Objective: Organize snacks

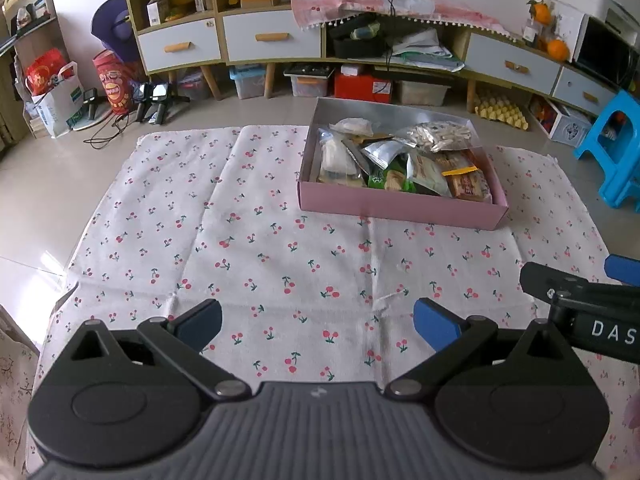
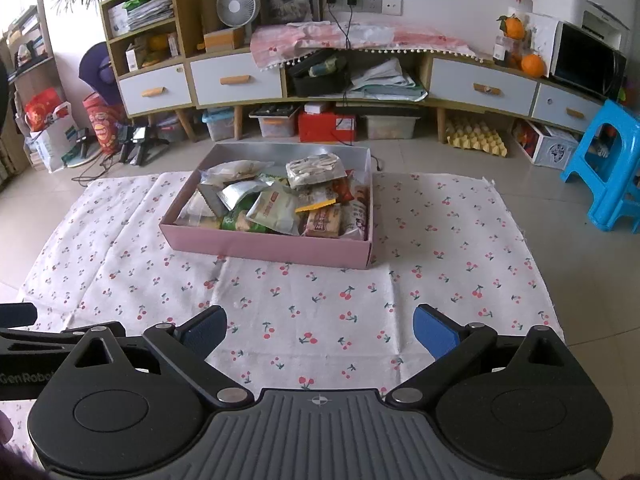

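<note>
A shallow pink box (image 1: 400,206) (image 2: 264,245) sits on a white cherry-print cloth (image 1: 260,240) (image 2: 320,300) on the floor. Several snack packets lie piled inside it, among them a silver pouch (image 1: 382,152) (image 2: 236,192), a green packet (image 1: 390,180) and a clear bag of pale pieces (image 1: 438,134) (image 2: 316,169). My left gripper (image 1: 318,324) hovers open over the near cloth, well short of the box, with nothing between its blue pads. My right gripper (image 2: 320,330) is open too, nothing in it, facing the box's front wall. Its black body also shows in the left wrist view (image 1: 580,300).
A long low cabinet (image 2: 320,76) with white drawers and open shelves runs along the back wall, with storage bins and a red box (image 2: 326,126) beneath it. A blue plastic stool (image 2: 604,168) stands at the right. Bags and cables (image 1: 100,128) lie at the left on the tiled floor.
</note>
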The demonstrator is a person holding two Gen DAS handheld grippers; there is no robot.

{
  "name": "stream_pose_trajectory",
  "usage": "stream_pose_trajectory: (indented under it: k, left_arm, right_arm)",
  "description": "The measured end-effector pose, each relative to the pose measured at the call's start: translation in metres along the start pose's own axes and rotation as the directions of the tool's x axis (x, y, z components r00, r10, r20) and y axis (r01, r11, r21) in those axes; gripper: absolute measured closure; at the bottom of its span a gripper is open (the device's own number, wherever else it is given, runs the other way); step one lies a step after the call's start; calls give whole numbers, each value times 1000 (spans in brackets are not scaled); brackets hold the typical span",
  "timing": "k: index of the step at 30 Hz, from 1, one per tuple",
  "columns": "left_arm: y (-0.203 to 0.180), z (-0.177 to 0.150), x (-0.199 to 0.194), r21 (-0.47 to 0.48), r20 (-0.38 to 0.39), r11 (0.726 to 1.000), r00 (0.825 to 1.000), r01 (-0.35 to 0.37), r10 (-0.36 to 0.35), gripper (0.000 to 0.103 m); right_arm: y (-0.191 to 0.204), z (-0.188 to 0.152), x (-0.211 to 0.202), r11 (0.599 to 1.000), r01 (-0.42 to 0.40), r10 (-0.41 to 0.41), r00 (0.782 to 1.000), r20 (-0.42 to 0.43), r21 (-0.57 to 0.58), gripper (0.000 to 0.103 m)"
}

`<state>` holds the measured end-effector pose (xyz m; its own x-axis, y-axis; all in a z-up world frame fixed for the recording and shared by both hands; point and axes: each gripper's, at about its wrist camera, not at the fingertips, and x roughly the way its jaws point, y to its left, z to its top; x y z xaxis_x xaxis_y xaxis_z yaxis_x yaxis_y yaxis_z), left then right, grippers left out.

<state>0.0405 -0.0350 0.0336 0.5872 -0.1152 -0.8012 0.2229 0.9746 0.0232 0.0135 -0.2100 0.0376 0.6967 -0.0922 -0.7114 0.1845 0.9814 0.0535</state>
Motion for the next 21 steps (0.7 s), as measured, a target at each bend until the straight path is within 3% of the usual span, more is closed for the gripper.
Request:
stream_pose_trajectory:
  k: [21]
  left_arm:
    - [0,-1,0,-2,-6,1000,1000,2,-2,1]
  right_arm:
    - [0,0,0,1000,3,-2,1000,-3,1,2]
